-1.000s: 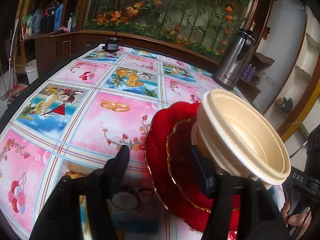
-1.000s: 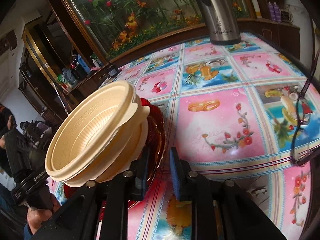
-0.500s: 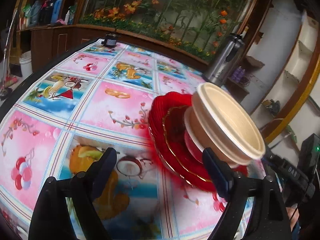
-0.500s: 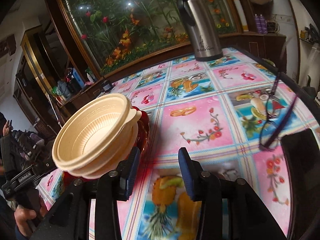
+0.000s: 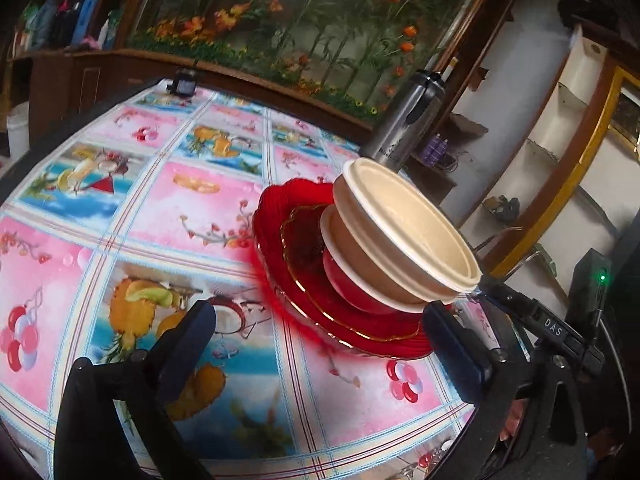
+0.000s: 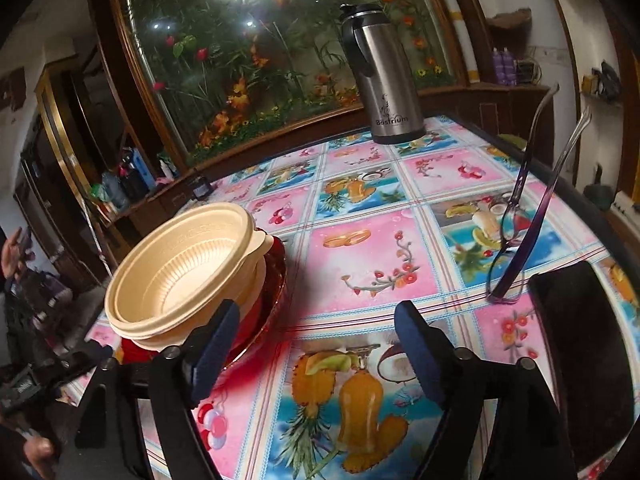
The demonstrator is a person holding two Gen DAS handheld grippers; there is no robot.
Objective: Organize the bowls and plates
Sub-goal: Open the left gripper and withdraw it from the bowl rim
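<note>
On the fruit-print tablecloth [image 5: 168, 208] stands one stack. A wide red plate [image 5: 276, 240] carries a smaller gold-rimmed red plate [image 5: 304, 240], a red bowl [image 5: 344, 280] and two nested cream bowls [image 5: 404, 232]. My left gripper [image 5: 320, 348] hangs just short of the plate's near rim, its jaws opening wide and touching nothing. In the right wrist view the cream bowls [image 6: 188, 264] and the red plate [image 6: 276, 280] sit left of my right gripper [image 6: 318, 344]. Its jaws are opening over bare cloth, with nothing between them.
A steel thermos [image 6: 384, 80] stands at the table's far edge. Eyeglasses [image 6: 516, 232] and a flat dark object [image 6: 580, 340] lie to the right. A small black device [image 5: 182, 84] sits at the far corner. A person's hand [image 6: 36, 448] shows low left.
Both grippers have drawn back from the stack and spread their jaws. The right one has let go of the red plate's rim, and the left finger no longer reaches under the bowls.
</note>
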